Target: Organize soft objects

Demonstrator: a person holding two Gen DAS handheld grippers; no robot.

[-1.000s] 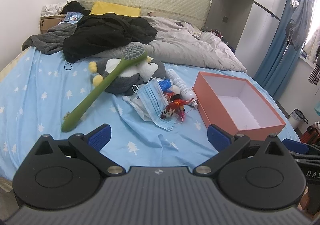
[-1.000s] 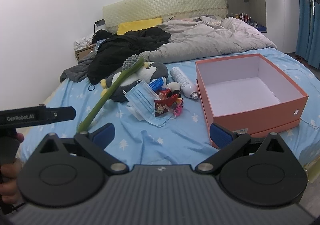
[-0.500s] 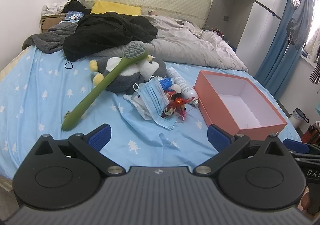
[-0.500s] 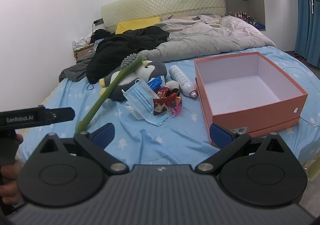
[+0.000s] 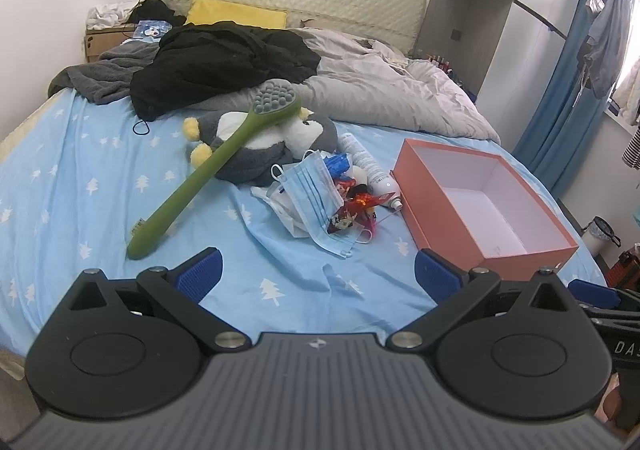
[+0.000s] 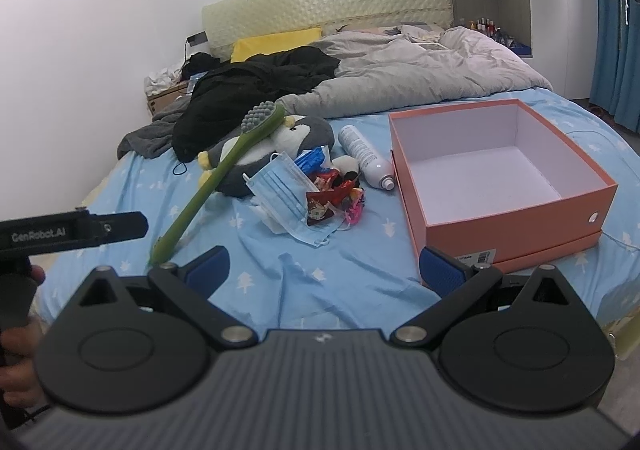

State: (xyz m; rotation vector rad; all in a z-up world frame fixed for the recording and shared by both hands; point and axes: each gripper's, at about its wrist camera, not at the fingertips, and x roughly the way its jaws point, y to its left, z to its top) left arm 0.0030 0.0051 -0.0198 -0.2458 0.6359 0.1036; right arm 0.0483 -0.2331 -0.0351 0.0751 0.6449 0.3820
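Blue bedsheet, left tongs and right tongs spread wide, grasping nothing, touching nothing

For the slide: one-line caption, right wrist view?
Open right gripper faces plush penguin, mask, empty orange box.

We note the plush penguin partly hidden under the green brush. The face mask covers part of the wrapper pile. Shelf bottles are too small to identify.
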